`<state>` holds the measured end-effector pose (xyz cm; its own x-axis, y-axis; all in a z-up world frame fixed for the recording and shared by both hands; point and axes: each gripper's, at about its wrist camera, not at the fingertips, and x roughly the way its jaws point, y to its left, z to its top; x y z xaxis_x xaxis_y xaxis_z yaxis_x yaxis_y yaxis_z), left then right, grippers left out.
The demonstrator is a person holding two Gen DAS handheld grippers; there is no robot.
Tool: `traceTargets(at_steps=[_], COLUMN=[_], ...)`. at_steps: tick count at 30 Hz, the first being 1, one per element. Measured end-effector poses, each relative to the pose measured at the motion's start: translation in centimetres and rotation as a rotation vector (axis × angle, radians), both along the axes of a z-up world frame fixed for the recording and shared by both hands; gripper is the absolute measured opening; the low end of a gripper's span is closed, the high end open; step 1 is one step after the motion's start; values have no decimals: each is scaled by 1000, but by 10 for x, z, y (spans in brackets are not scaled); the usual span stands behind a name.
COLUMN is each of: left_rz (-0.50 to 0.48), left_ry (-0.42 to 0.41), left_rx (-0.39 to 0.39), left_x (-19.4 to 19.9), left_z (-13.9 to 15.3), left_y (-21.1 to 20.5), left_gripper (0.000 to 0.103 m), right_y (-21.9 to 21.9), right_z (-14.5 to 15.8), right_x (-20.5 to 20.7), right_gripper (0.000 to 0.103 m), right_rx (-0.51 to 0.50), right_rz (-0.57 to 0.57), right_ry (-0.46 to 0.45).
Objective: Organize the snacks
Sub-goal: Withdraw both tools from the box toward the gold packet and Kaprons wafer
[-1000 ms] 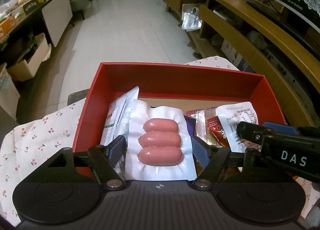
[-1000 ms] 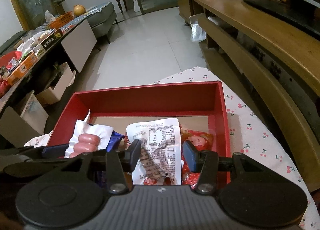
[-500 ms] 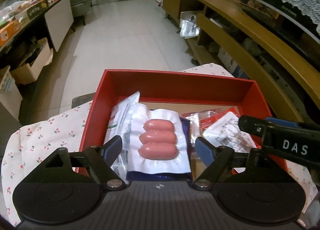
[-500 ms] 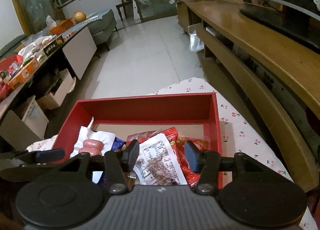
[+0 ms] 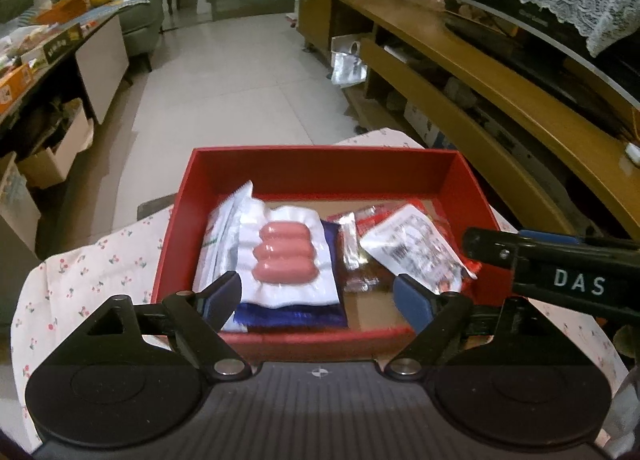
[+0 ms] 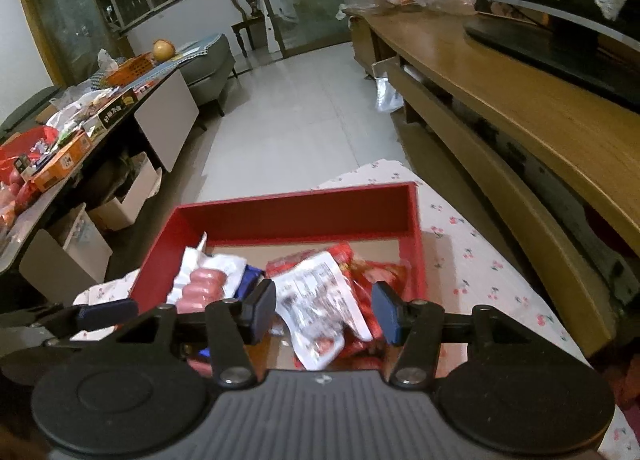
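Only lettering I can actually read is "DAS" in white on the black arm of the right gripper (image 5: 496,250), which pokes in from the right side of the left wrist view. There's small printed text and what looks like a barcode block on the white packet (image 5: 416,248), but it's too blurry to read, and the boxes on the far-left table (image 6: 60,163) have writing I can't make out either. The snacks all sit in the red box (image 5: 320,165), which rests on a cherry-print cloth (image 5: 80,272). At the left of the box is the sausage pack (image 5: 286,256), three pink sausages in white plastic, lying on a blue wrapper (image 5: 292,316) with a white-and-green packet (image 5: 218,236) leaning just beside it on the left. To the right are a small foil sachet (image 5: 350,244), then the white packet on top of red wrappers (image 6: 372,272). The left gripper (image 5: 318,296) is over the near edge of the box, its jaws spreading apart with nothing pinched, the sausage pack lying below the gap. The right gripper's jaws are opening too, and the white packet lies under the gap with neither pad on it. A long wooden shelf unit (image 6: 520,127) runs along the right, and an orange fruit (image 6: 163,49) sits far left.
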<state>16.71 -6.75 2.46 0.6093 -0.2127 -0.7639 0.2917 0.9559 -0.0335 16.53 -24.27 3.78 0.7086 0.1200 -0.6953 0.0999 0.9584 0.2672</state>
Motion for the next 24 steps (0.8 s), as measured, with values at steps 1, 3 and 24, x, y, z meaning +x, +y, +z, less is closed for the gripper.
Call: traceTargets(at_steps=[1,3,24], left_rz=[-6,-19,-307], left_ry=[3,12,232], left_rx=[3,7,66], left_x=[-4,-12,-74], left_z=[-1,-3,-65], left_y=[0,1,-4], left_gripper=[88,88,90], right_y=[-2,-7,-35], right_z=[-1,-3,-30], right_x=[-5,-16,-79], right_gripper=[54,54,55], right_rx=[-1,3,56], right_rz=[-6,-14,-31], right_ry=[8,27,176])
